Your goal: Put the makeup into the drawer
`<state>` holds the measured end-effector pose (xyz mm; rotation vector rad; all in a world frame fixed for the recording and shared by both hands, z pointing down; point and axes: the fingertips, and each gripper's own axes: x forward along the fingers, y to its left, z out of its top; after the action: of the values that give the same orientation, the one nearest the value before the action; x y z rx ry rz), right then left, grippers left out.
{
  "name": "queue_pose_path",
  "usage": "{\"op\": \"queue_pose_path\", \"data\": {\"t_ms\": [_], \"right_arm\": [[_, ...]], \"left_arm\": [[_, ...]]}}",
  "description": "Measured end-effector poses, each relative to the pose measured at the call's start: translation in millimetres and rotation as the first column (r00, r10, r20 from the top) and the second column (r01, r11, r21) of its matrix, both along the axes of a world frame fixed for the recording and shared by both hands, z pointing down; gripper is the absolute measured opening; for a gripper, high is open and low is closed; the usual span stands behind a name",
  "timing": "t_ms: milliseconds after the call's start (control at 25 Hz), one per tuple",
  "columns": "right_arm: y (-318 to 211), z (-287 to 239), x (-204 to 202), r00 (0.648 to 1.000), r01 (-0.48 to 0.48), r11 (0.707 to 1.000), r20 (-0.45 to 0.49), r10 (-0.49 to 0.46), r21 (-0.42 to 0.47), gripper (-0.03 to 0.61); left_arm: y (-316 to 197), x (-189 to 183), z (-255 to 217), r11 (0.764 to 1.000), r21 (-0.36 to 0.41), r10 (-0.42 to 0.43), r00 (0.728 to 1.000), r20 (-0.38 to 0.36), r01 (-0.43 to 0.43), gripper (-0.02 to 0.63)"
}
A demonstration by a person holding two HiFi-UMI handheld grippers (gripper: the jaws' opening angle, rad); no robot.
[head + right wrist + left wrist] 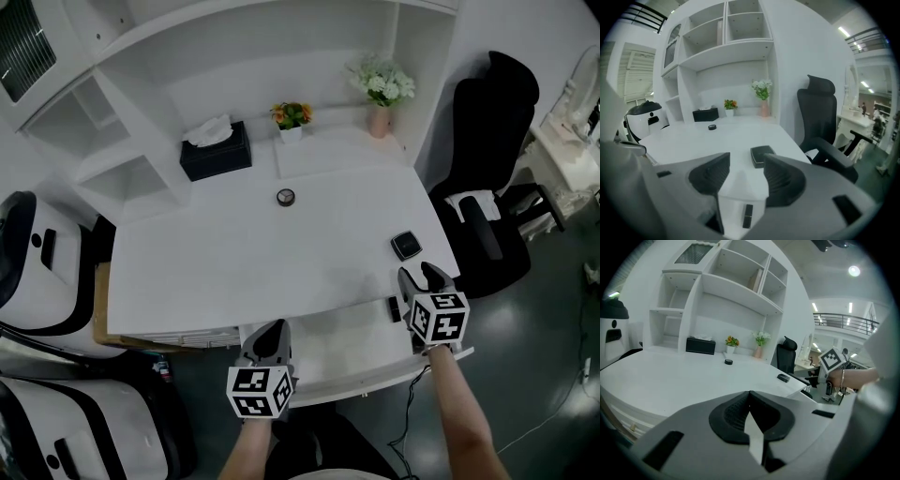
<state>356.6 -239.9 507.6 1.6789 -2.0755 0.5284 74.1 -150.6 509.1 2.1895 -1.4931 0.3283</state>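
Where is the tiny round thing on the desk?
Find the big white desk. Near its back, just in front of the pot of orange flowers, a little disc sits alone. It is round, unlike the square black compact by the desk's right edge and the black tissue box.

– What is sitting along the back of the desk [234, 253]?

– The tissue box [216, 150] is sitting at the left. The flower pot [292, 117] is standing just right of it, and the vase [380, 94] is standing farther right, in the back corner.

– And nearer?

– A round jar [286, 197] is lying in front of the flower pot, well apart from it. A compact [406, 246] is lying near the desk's right edge, towards the front.

– The drawer [356, 375]?

– It is sticking out under the desk's front edge. A makeup stick [394, 307] is lying in its right end. The right gripper [419, 275] is hanging over that end, the left gripper [272, 328] over the drawer's left end. A chair [492, 187] is standing right of the desk.
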Motion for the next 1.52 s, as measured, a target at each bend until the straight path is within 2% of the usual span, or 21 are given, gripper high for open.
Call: {"op": "queue_pose_path", "data": {"t_ms": [80,200,440,720,1240,1400,1520], "right_arm": [[-10,3,0,1.000,0.015,1.000,-0.015,-0.015,-0.007,0.237],[-24,12,4,0.999,0.031,0.999,-0.041,-0.033,-0.032,0.265],[-46,27,19,0.988,0.058,0.996,-0.137,-0.067,-0.066,0.276],[-67,39,24,0.990,0.074,0.990,-0.114,-0.087,-0.118,0.308],[-78,69,25,0.987,0.108,0.964,-0.093,-0.134,-0.242,0.310],[-77,70,23,0.986,0.121,0.964,-0.082,-0.144,-0.237,0.310],[-75,65,25,0.991,0.094,0.971,-0.070,-0.112,-0.222,0.310]], "left_arm": [[-2,1,0,1.000,0.001,0.001,1.000,0.004,-0.001,0.003],[-5,2,-1,1.000,0.000,-0.004,1.000,0.003,0.004,0.003],[-12,4,6,1.000,-0.016,-0.012,1.000,0.002,0.012,0.003],[-21,4,12,0.999,-0.033,-0.022,1.000,0.006,0.022,0.003],[-30,3,15,0.999,-0.038,-0.027,1.000,0.003,0.027,0.003],[-27,2,14,0.999,-0.038,-0.030,1.000,0.006,0.030,0.003],[-24,-1,9,0.999,-0.030,-0.033,0.999,0.010,0.034,0.003]]}}
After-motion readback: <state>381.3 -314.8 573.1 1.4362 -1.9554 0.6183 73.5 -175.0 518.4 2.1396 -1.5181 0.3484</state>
